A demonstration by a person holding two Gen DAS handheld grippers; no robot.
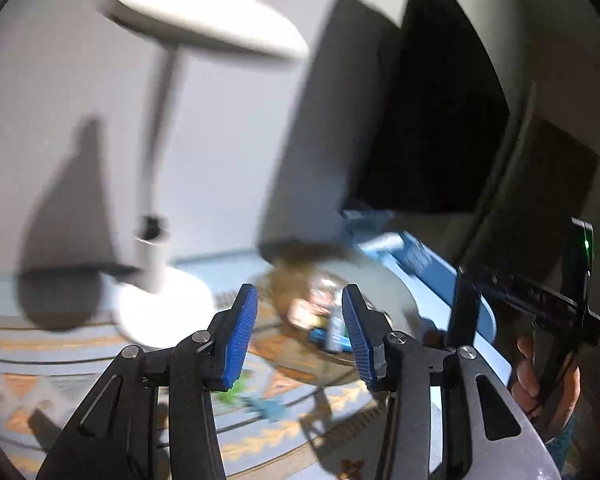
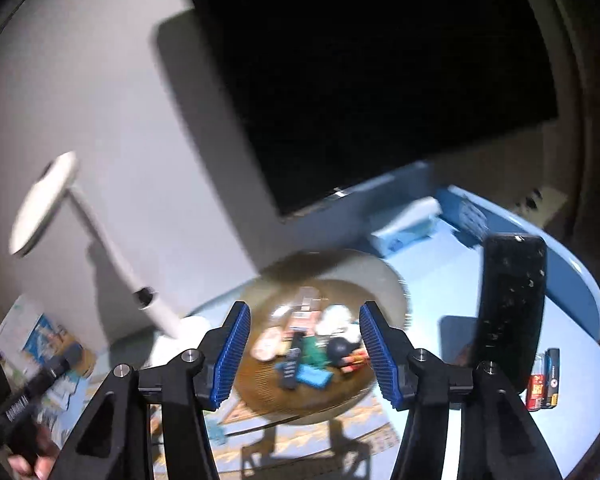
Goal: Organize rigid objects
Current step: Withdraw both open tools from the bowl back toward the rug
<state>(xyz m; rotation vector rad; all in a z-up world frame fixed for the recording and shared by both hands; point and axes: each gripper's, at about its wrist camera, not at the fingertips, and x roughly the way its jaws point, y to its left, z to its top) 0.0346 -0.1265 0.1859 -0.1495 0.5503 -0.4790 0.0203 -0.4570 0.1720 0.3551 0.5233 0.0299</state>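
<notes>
A round woven tray (image 2: 376, 270) sits on the pale blue table and holds several small items, among them a black bar-shaped device (image 2: 291, 366), a blue block (image 2: 314, 378), a green piece (image 2: 312, 354) and a dark ball (image 2: 336, 349). My right gripper (image 2: 304, 308) hovers over the tray's near side, open, nothing between its blue pads. In the left wrist view the same tray (image 1: 384, 280) is blurred. My left gripper (image 1: 300, 292) hangs in front of it, also open and empty.
A white desk lamp (image 1: 160, 304) stands left of the tray, a dark monitor (image 2: 360, 80) behind it. A tall black slab (image 2: 512, 312) rises at the right, with a red and black pack (image 2: 544, 384) beside it. A blue box (image 2: 464, 212) lies further back.
</notes>
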